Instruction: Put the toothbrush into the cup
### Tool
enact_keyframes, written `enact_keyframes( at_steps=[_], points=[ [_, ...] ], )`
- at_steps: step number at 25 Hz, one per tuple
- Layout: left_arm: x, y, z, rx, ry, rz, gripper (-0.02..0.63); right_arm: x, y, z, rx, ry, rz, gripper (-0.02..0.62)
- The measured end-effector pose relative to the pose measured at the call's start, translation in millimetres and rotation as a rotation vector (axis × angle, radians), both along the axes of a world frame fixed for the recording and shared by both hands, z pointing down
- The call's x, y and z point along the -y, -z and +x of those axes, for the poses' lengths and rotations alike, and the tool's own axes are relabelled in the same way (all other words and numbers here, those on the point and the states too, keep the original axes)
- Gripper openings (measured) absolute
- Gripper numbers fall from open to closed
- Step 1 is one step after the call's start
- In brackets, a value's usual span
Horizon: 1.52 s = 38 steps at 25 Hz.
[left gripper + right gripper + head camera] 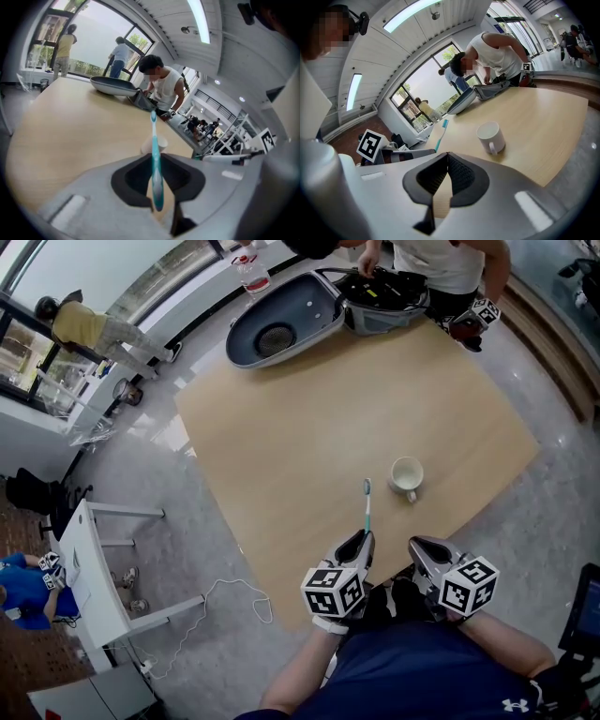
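Note:
A teal toothbrush [367, 506] sticks forward out of my left gripper [362, 542], which is shut on its handle near the table's front edge. The brush head points toward the far side. In the left gripper view the toothbrush [155, 161] stands between the closed jaws, with the white cup [159, 143] just behind it. The cup [407, 476] stands upright on the wooden table [328, 418], a little right of the brush tip and ahead of it. My right gripper [422, 551] is shut on nothing, just right of the left one. The right gripper view has the cup [491, 137] ahead and the toothbrush [440, 132] at left.
At the table's far edge lie a dark grey oval basin [281, 321] and an open dark bag [382, 298], with a person [441, 263] bent over them. A plastic bottle [251, 274] stands near the basin. A white desk [94, 577] stands on the floor at left.

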<state>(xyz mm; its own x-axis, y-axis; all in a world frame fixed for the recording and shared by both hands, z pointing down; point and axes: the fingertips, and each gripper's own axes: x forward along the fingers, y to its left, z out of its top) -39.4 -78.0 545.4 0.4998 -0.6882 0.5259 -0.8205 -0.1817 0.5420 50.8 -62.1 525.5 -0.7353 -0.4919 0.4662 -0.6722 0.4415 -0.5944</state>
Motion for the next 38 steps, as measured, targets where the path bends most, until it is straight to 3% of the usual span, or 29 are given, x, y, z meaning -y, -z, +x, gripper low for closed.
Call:
enact_keyframes(
  at_steps=[4, 10, 15, 19, 21, 25, 34, 38],
  points=[
    [1.2, 29.7, 22.9, -0.044, -0.06, 0.083, 0.061, 12.2, 25.4, -10.5, 0.106, 0.005, 0.007, 0.012],
    [-1.5, 50.0, 35.0, -0.013, -0.137, 0.174, 0.061, 36.5, 56.1, -16.6, 0.222, 0.001, 0.018, 0.022],
    [-5.9, 55.1, 43.8, 0.012, -0.198, 0.214, 0.061, 41.0, 62.1, -25.8, 0.321, 0.015, -0.042, 0.144],
    [-8.5, 58.7, 51.5, 0.032, -0.255, 0.251, 0.061, 43.4, 63.0, -29.1, 0.351, 0.006, -0.074, 0.186],
    [-8.3, 57.2, 53.4, 0.051, -0.279, 0.271, 0.061, 46.0, 62.6, -27.3, 0.333, 0.004, -0.064, 0.179],
    [-7.5, 53.6, 52.1, 0.075, -0.293, 0.291, 0.061, 48.3, 59.2, -22.7, 0.288, 0.006, -0.047, 0.05],
    [-3.6, 42.3, 49.3, 0.089, -0.307, 0.251, 0.064, 52.1, 50.5, -25.3, 0.282, -0.006, -0.073, 0.04],
    [-4.7, 38.4, 48.7, 0.077, -0.306, 0.203, 0.155, 59.8, 45.8, -15.9, 0.262, -0.045, -0.059, 0.034]
  ],
)
